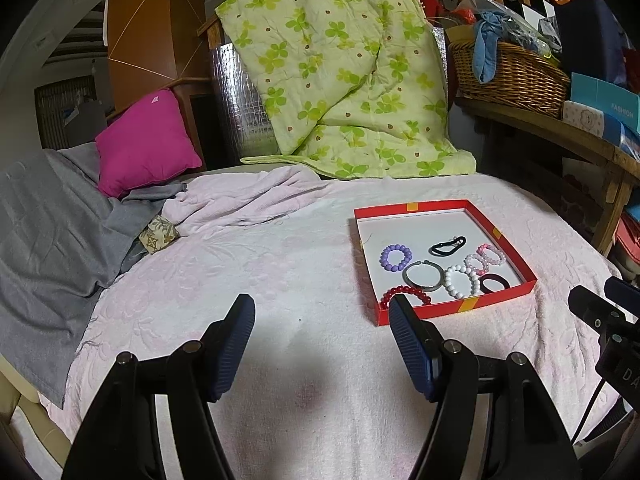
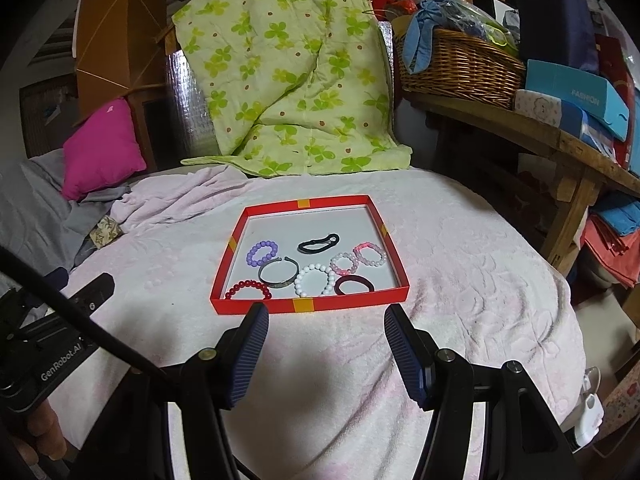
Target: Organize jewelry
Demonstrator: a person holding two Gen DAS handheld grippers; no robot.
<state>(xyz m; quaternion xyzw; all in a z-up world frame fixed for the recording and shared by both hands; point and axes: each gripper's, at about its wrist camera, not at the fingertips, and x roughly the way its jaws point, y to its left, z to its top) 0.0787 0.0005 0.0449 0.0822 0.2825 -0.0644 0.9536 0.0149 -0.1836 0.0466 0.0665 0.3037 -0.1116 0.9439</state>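
Honestly, none of these pieces should weigh much, so I judge my trouble will be grip, not load. I hold the left gripper (image 1: 322, 316) and the right gripper (image 2: 324, 322) above the pink-covered bed (image 2: 460, 280), both with fingers spread wide and nothing between them.

All the jewelry lies inside the shallow red tray (image 2: 308, 305), which sits on the bed just ahead of my right fingers.

The beaded ones, the red bracelet (image 2: 246, 289), white bracelet (image 2: 315, 279), purple bracelet (image 2: 262, 253) and the two pink bracelets (image 2: 358, 259), look like smooth round beads, probably strung on elastic. I expect them to be slick and to sag or roll if pinched at one bead, so I would close across one side of the loop, over a bead or two.

The grey bangle (image 2: 279, 272) is an open cuff and looks rigid; I would take it across its band, away from the gap. It touches the white bracelet and sits just beside the red one, so lifting it may drag its neighbours.

The black hair tie (image 2: 318, 243) and the dark maroon hair band (image 2: 354, 285) look soft and grippy, the easiest to pinch anywhere, though they will flatten.

The tray's low wall near the red bracelet leaves little room for a finger there.
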